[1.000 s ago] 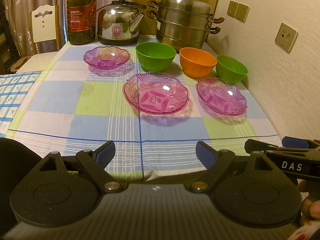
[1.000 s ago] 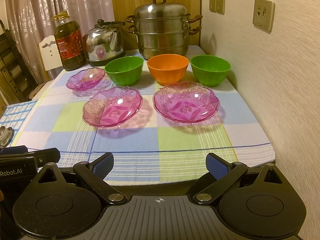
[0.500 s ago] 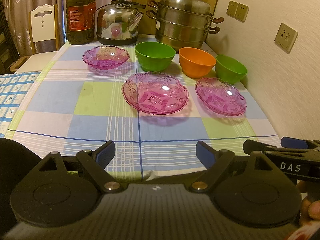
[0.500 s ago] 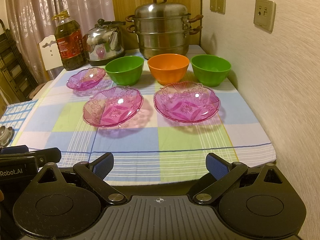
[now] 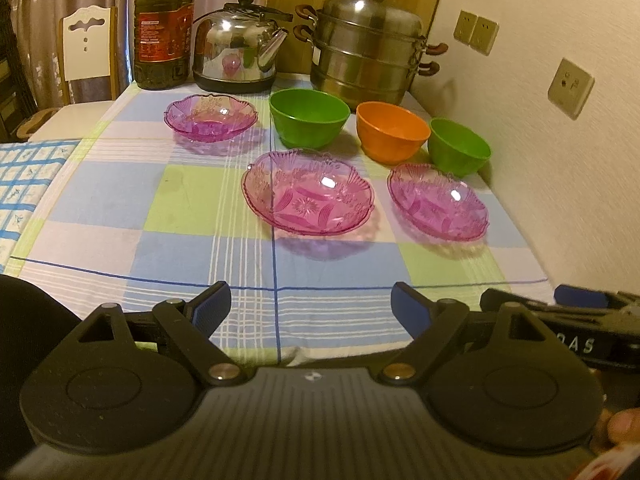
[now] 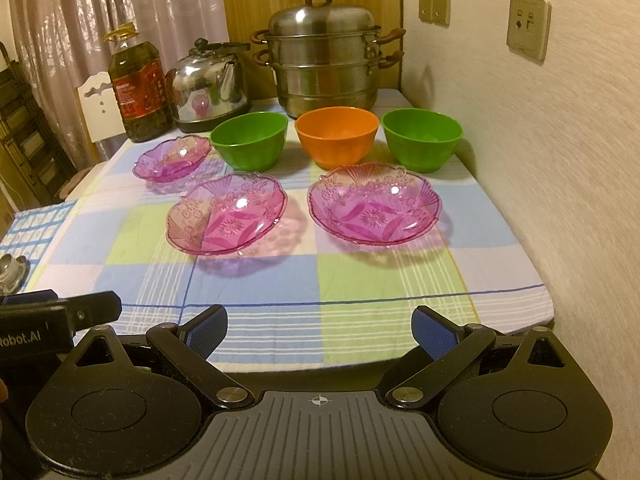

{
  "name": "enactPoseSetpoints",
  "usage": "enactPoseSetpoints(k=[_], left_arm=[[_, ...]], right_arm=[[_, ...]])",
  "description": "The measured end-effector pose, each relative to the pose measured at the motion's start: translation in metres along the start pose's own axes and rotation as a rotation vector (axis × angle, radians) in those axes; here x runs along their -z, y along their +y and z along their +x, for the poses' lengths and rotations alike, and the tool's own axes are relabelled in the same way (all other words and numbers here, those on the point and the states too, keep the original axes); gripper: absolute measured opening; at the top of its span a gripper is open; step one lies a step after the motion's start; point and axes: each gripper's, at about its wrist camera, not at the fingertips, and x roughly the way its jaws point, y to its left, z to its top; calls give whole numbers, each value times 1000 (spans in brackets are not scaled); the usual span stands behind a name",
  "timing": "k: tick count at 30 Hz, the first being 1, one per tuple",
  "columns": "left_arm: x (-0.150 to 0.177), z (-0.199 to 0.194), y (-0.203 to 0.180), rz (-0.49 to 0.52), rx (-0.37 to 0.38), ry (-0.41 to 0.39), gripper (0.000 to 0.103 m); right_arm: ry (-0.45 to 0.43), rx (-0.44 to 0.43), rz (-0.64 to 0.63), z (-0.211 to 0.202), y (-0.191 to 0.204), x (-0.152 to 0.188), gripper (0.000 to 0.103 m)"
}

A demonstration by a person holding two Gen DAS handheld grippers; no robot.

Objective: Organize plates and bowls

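- Plates and bowls all stand singly on the checked cloth of the tabletop [image 6: 256, 292]; nothing is stacked, so by judgement the task is at its start.
- Back row, nearest the steamer pot [image 6: 324, 56]: a left green bowl [image 6: 249, 140], an orange bowl [image 6: 337, 136] and a right green bowl [image 6: 422, 138], set side by side with small gaps between them.
- Front row: a left pink plate [image 6: 227, 213] and a right pink plate [image 6: 374, 208], apart from each other. A small pink plate [image 6: 173, 158] sits further back, just beside the left green bowl.
- Left claw [image 5: 310, 310]: jaws spread wide, holding nothing, poised above the near edge of the tabletop.
- Right claw [image 6: 320, 330]: jaws likewise spread wide and empty, at the near edge, level with the left claw.
- Step in hand, by judgement: approach, with no item yet selected.
- Next move calls for reaching forward to one plate or bowl, closing on its rim, and lifting it clear before nesting it in a matching item.
- Caution: the pink plates have thin scalloped rims; a grip on the rim edge is likely to slip unless the pads seat squarely.
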Motion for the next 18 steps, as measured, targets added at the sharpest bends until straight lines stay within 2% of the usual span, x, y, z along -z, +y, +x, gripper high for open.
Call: enactPoseSetpoints(k=[6,12,18], left_arm=[[-15,-2,11,-26,3,-31,85],[-40,-1,43,-96,-8,-68,85],[-74,9,77,-115,-32,-90,85]], right_arm=[[-9,-38,3,0,5,-12,99],[-13,-95,26,5,14,-34,98],[-25,-151,49,21,30,-65,98]])
